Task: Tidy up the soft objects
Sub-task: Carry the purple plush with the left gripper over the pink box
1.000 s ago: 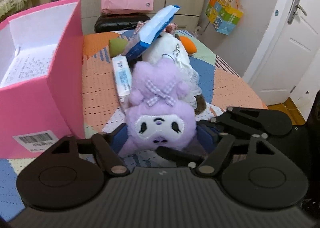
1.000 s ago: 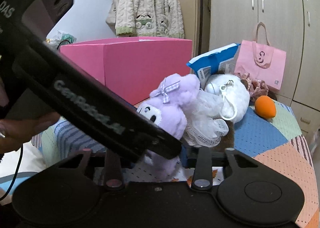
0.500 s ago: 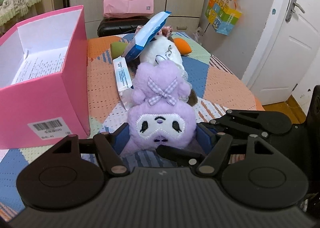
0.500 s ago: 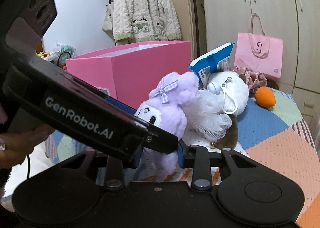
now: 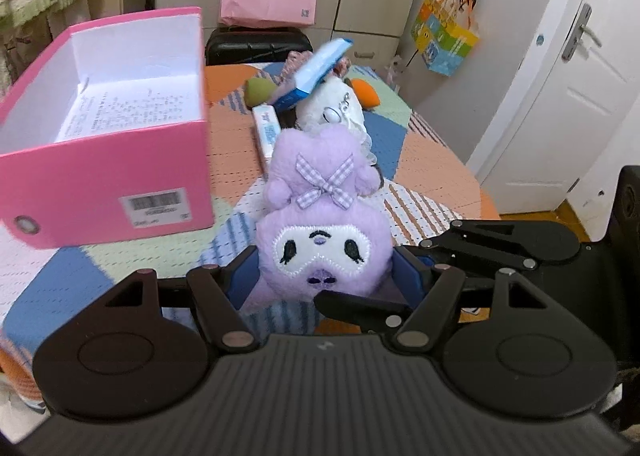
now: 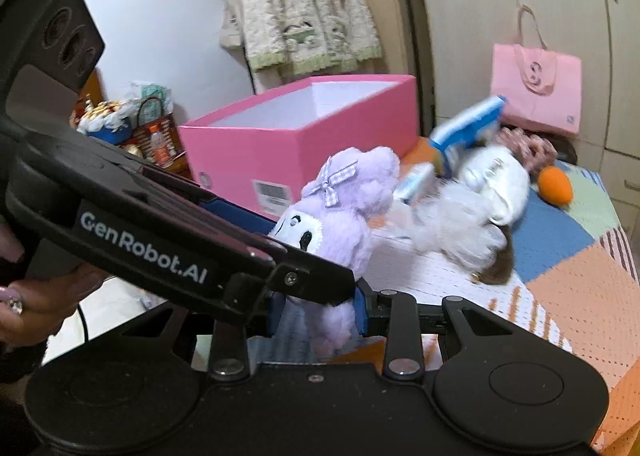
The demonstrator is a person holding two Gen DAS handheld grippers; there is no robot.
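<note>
Your left gripper [image 5: 322, 280] pinches one purple plush [image 5: 322, 216] by the head between its blue pads, and your right gripper [image 6: 318, 314] clamps the same toy's lower body. One open pink box [image 5: 104, 176] now sits closer beside it (earlier farther left); one white plush [image 5: 340, 112], two blue packets and one orange toy [image 6: 554, 186] lie behind on the quilt [image 5: 420, 160].

Only txt I can rly read from here: "GenRobot.AI" in white on the left gripper [image 6: 316, 288] body. Pink box [image 5: 120, 184] has a barcode sticker [image 5: 158, 206], digits too blurry.
</note>
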